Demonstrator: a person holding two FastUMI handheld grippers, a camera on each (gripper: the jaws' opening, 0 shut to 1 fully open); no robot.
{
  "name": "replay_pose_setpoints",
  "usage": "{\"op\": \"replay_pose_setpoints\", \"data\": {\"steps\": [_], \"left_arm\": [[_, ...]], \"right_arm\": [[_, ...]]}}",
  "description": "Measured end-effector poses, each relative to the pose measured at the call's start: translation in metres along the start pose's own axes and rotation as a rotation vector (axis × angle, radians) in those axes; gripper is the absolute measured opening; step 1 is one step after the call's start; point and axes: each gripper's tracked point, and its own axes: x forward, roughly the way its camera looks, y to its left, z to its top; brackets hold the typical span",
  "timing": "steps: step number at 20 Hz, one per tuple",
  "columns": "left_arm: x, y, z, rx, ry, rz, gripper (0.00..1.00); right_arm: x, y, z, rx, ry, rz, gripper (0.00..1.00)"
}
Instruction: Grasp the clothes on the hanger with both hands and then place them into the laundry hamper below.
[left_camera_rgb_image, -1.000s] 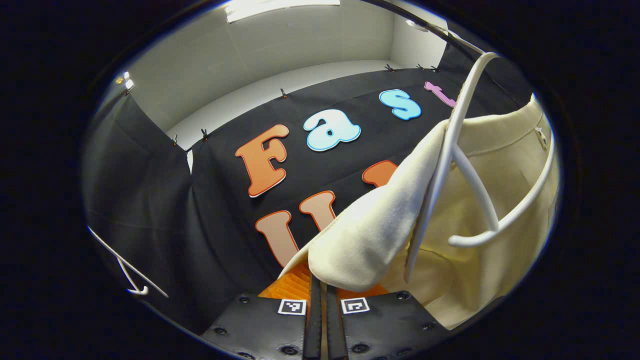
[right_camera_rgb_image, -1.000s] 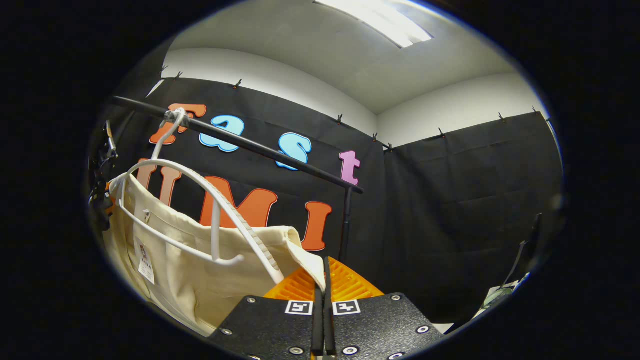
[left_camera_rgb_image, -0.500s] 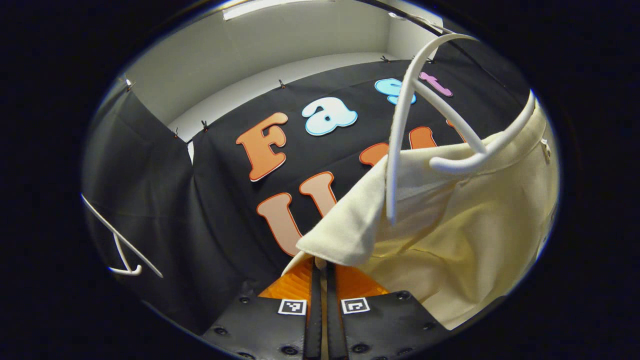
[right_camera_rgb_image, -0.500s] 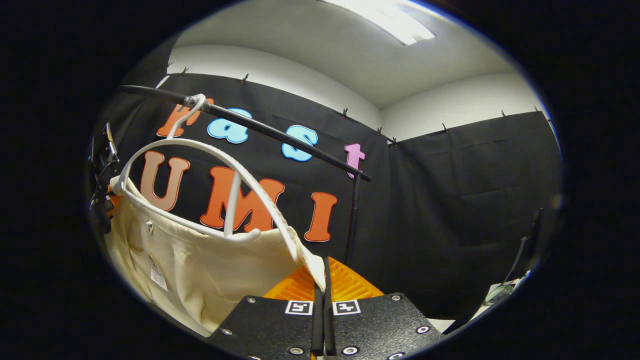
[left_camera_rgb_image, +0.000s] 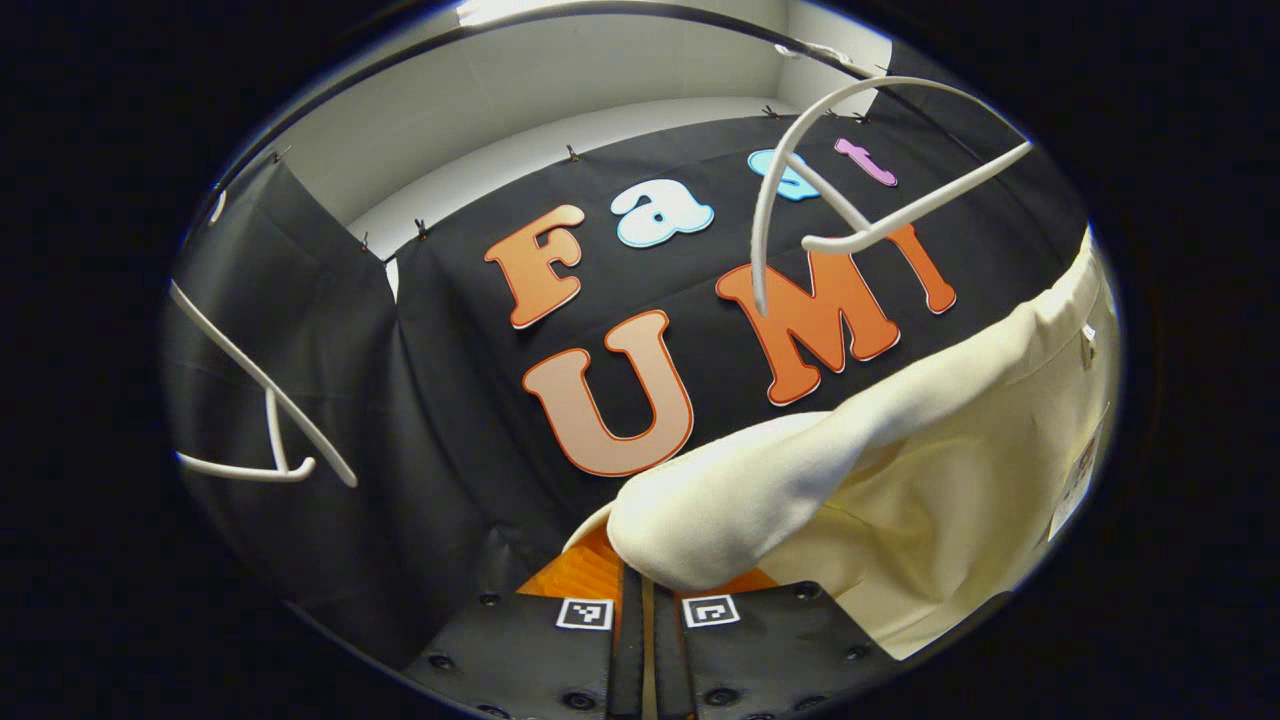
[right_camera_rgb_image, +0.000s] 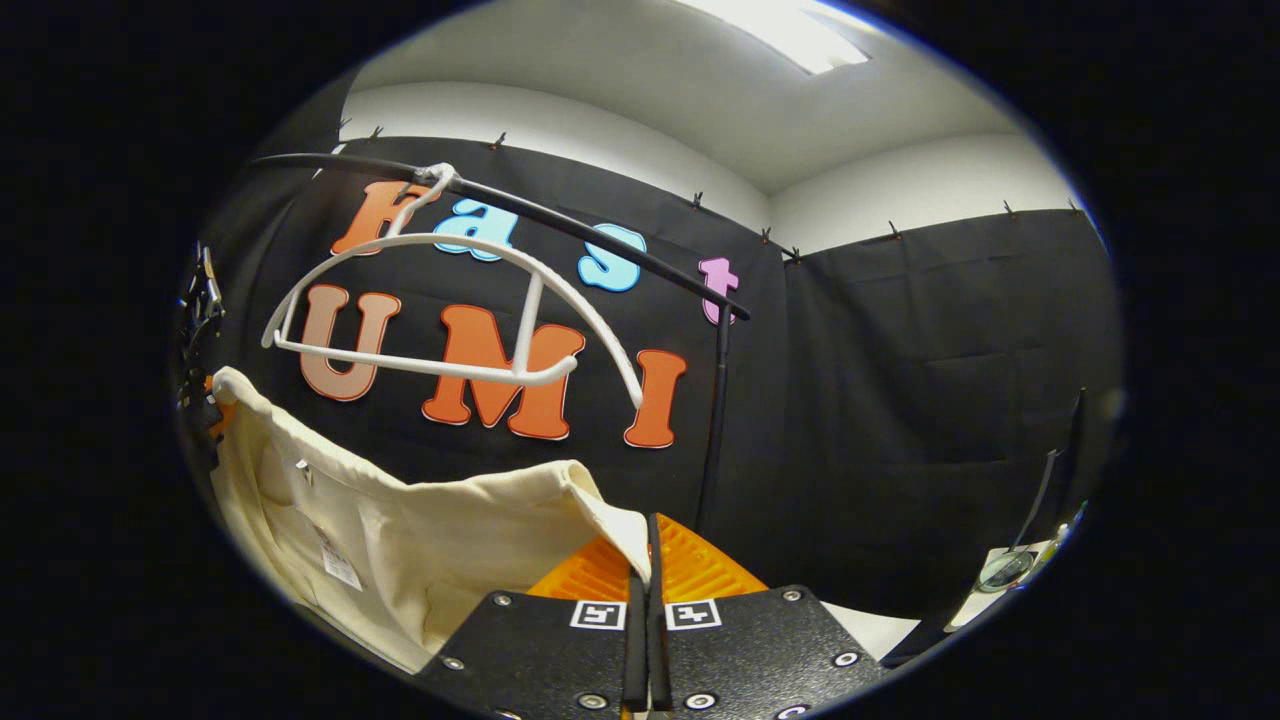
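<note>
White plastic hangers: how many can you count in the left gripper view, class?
2. One bare white plastic hanger hangs at upper right above the cream garment; another white plastic hanger shows at the left edge. More may be hidden.

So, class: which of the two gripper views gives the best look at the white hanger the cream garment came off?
The right gripper view: the white hanger shows whole there, hooked on the black rail, clear above the cream garment. The left gripper view shows it edge-on and foreshortened near the top, also bare.
</note>
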Motion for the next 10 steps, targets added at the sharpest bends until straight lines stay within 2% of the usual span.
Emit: {"op": "replay_pose_setpoints", "data": {"steps": [5, 10], "left_arm": [[-0.040, 0.024, 0.007, -0.026, -0.012, 0.002, 0.11], [-0.079, 0.028, 0.019, -0.113, -0.015, -0.054, 0.12]], "right_arm": [[-0.038, 0.012, 0.037, 0.000, -0.031, 0.048, 0.00], [-0.070, 0.045, 0.083, 0.018, -0.080, 0.142, 0.01]]}}
